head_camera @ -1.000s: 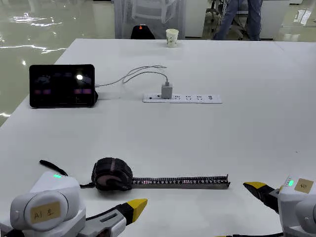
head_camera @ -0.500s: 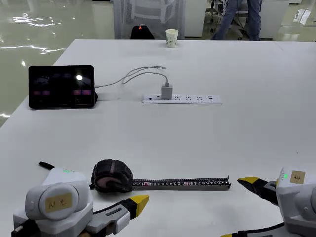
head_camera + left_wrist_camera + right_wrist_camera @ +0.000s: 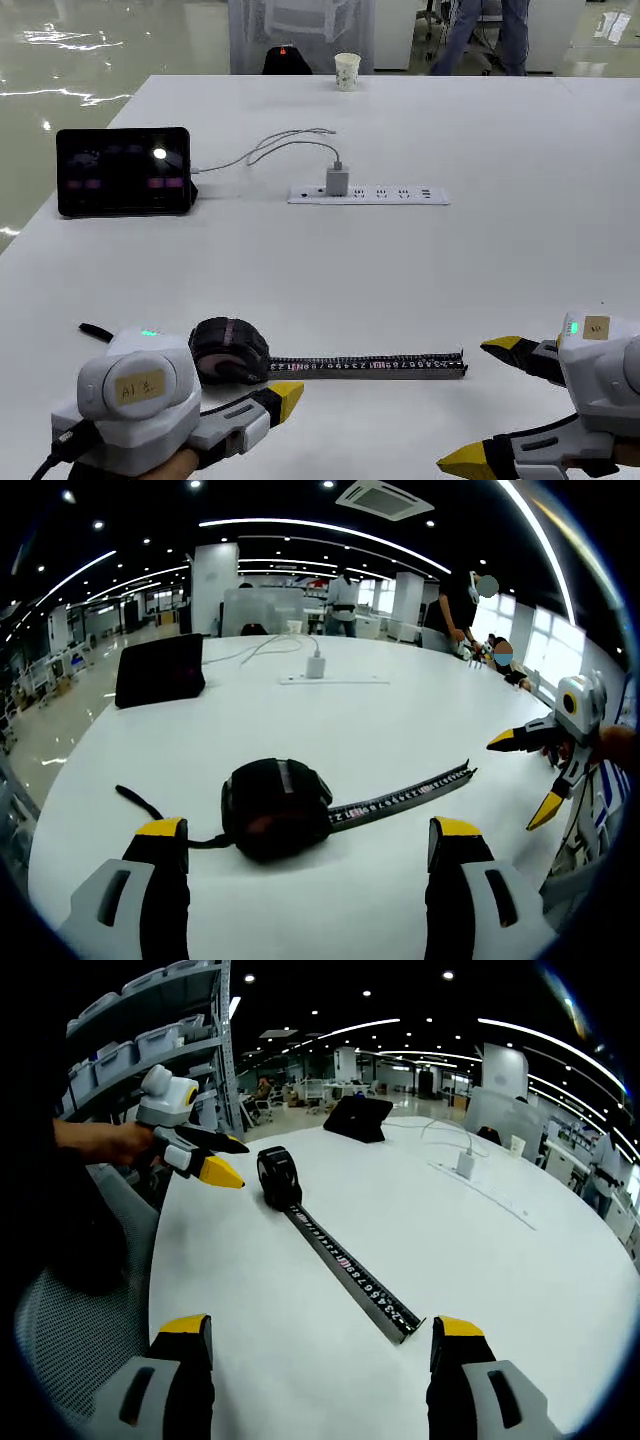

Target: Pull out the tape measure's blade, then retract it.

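Note:
A black tape measure (image 3: 230,350) lies on the white table (image 3: 400,270) near its front edge. Its blade (image 3: 370,365) is pulled out flat to the right, ending in a hook (image 3: 463,362). My left gripper (image 3: 262,385) is open, its jaws reaching either side of the case (image 3: 275,808) from the front without touching it. My right gripper (image 3: 478,405) is open just right of the blade's end, with nothing between its jaws. In the right gripper view the blade (image 3: 350,1270) runs away from my right gripper (image 3: 320,1327) to the case (image 3: 278,1175).
A dark tablet (image 3: 125,172) stands at the back left. A white power strip (image 3: 368,196) with a charger and looped cable lies mid-table. At the far edge stands a paper cup (image 3: 347,72). A black strap (image 3: 95,331) trails left of the case.
My left gripper has moved forward, up to the tape case. My right gripper has risen, so both its jaws show. The tape and blade lie as before.

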`<action>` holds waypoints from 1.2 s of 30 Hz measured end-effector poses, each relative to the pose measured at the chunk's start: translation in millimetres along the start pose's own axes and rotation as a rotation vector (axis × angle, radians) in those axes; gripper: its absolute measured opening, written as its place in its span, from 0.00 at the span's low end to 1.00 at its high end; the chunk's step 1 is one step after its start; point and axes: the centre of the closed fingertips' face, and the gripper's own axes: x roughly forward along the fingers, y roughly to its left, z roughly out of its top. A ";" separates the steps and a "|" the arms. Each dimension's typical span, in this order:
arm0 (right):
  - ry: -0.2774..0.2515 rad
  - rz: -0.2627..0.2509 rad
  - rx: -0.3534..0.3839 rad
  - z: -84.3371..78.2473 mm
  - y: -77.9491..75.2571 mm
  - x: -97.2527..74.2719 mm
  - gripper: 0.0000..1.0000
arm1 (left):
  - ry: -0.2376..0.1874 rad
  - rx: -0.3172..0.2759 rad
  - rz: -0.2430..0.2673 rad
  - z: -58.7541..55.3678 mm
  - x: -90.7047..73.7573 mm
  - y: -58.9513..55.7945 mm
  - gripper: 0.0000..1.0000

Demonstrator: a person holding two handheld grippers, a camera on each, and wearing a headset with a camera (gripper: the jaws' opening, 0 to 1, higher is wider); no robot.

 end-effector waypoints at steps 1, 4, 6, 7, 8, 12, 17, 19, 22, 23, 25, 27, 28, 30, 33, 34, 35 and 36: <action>0.002 0.001 -0.001 -0.4 -1.4 0.4 0.89 | 0.001 0.001 0.003 -0.5 0.6 0.6 0.97; 0.008 0.008 -0.019 -1.6 -7.0 1.5 0.87 | 0.011 0.004 0.009 -2.6 3.6 1.9 0.95; 0.011 0.016 -0.027 -2.0 -9.4 2.1 0.85 | 0.011 0.006 0.014 -2.8 5.0 2.8 0.96; 0.013 0.020 -0.032 -2.2 -10.4 2.5 0.85 | 0.013 0.004 0.014 -3.1 6.0 3.1 0.95; 0.017 0.021 -0.041 -2.1 -12.6 3.1 0.84 | 0.013 -0.004 0.011 -3.1 7.3 2.9 0.95; 0.034 0.033 -0.064 -2.7 -18.5 4.8 0.82 | 0.020 -0.006 0.016 -4.8 12.4 3.8 0.95; 0.055 0.051 -0.087 -3.4 -21.6 6.9 0.79 | 0.021 -0.006 0.017 -4.2 16.1 3.3 0.93; 0.064 0.063 -0.101 -5.0 -23.2 8.0 0.77 | 0.023 -0.009 0.019 -3.8 18.2 3.1 0.92; 0.084 0.078 -0.119 -9.0 -27.6 11.1 0.74 | 0.021 -0.017 0.025 -2.4 20.7 4.4 0.91; 0.085 0.083 -0.127 -9.2 -28.0 11.3 0.73 | 0.022 -0.019 0.027 -2.1 21.4 4.8 0.90; 0.095 0.087 -0.132 -10.2 -29.2 11.7 0.71 | 0.021 -0.023 0.033 -1.6 22.7 6.4 0.87; 0.102 0.096 -0.143 -10.7 -31.8 12.6 0.68 | 0.022 -0.030 0.042 -0.8 24.6 9.1 0.86; 0.107 0.100 -0.147 -11.2 -34.4 13.5 0.67 | 0.021 -0.034 0.044 -0.4 25.1 9.9 0.85; 0.114 0.108 -0.158 -11.7 -35.6 14.4 0.65 | 0.023 -0.041 0.048 0.2 26.4 11.5 0.84; 0.124 0.117 -0.173 -12.6 -39.4 16.2 0.61 | 0.023 -0.051 0.058 1.3 28.2 14.7 0.82; 0.127 0.118 -0.178 -12.6 -40.4 16.8 0.60 | 0.024 -0.057 0.060 1.2 28.9 15.5 0.81; 0.129 0.119 -0.182 -12.7 -40.7 17.1 0.59 | 0.024 -0.059 0.061 1.2 29.2 15.7 0.80; 0.131 0.120 -0.188 -12.7 -41.5 17.6 0.57 | 0.025 -0.061 0.063 1.3 29.5 16.2 0.80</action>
